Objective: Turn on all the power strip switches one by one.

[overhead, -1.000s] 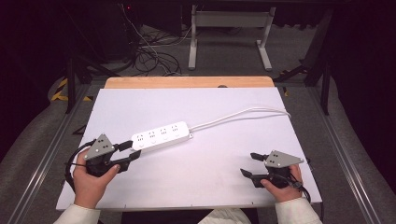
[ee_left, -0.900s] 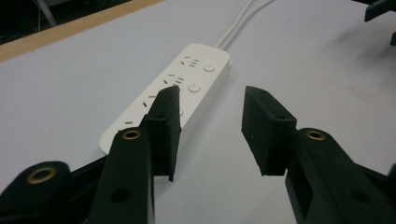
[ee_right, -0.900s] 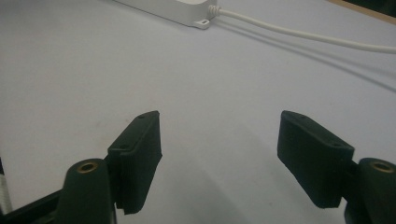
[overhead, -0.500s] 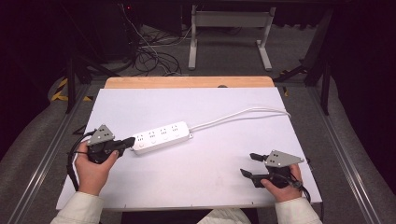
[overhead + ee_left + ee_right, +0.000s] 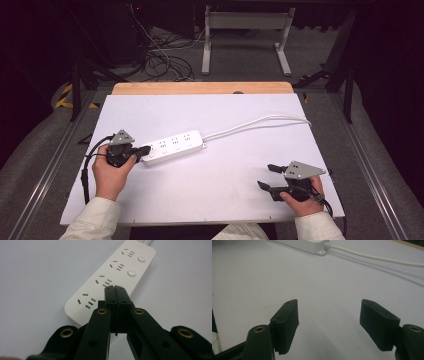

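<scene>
Your left claw (image 5: 115,293) hides the power strip's (image 5: 112,277) near end; its cable (image 5: 374,257) runs off the right gripper view's edge.

White table (image 5: 210,190), power strip (image 5: 175,146) lying flat

Left hand-held gripper (image 5: 142,150) at near end of white power strip (image 5: 175,146); right hand-held gripper (image 5: 266,177) well apart, jaws spread.

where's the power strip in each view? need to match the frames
High view: power strip left of centre on the white table, its near end at the left claw.
Left gripper view: strip runs from centre to upper right, just beyond the shut jaws.
Right gripper view: strip's cable end at the top edge.
Shared landmark: the white cable leaving the strip.
</scene>
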A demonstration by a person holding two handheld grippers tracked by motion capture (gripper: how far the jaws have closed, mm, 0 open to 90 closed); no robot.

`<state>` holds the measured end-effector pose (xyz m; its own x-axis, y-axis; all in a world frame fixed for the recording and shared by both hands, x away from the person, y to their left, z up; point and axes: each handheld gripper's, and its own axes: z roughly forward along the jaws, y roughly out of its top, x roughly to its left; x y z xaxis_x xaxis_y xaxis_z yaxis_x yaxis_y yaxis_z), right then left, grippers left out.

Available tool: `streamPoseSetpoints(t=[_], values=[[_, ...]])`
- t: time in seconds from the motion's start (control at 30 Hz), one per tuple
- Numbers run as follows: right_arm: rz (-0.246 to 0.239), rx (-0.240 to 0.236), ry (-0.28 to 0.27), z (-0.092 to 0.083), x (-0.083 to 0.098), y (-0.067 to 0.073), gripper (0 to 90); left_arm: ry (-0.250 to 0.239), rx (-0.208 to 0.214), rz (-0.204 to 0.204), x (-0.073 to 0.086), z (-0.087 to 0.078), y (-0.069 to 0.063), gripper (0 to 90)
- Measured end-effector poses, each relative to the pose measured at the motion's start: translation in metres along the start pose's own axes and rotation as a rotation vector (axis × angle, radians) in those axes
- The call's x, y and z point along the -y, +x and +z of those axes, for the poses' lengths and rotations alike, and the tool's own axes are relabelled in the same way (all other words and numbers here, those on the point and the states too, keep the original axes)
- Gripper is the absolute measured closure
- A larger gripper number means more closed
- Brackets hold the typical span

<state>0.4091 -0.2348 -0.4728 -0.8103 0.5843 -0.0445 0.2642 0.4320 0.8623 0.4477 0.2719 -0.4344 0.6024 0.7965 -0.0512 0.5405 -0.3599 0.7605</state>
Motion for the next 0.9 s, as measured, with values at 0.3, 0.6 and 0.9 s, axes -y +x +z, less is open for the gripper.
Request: streamPoseSetpoints(t=[0.3, 0.6, 0.9], values=[[0.0, -0.002, 0.001, 0.0, 0.0, 0.0, 31.8, 0.057, -0.012, -0.006, 0.002, 0.018, 0.004, 89.8], [0.001, -0.005, 0.006, 0.0, 0.001, 0.0, 31.7, 0.082, -0.031, 0.014, 0.004, 0.025, 0.002, 89.8], [0.001, -0.007, 0.006, 0.0, 0.001, 0.0, 31.7, 0.075, -0.05, 0.033, 0.007, 0.029, 0.003, 89.8]])
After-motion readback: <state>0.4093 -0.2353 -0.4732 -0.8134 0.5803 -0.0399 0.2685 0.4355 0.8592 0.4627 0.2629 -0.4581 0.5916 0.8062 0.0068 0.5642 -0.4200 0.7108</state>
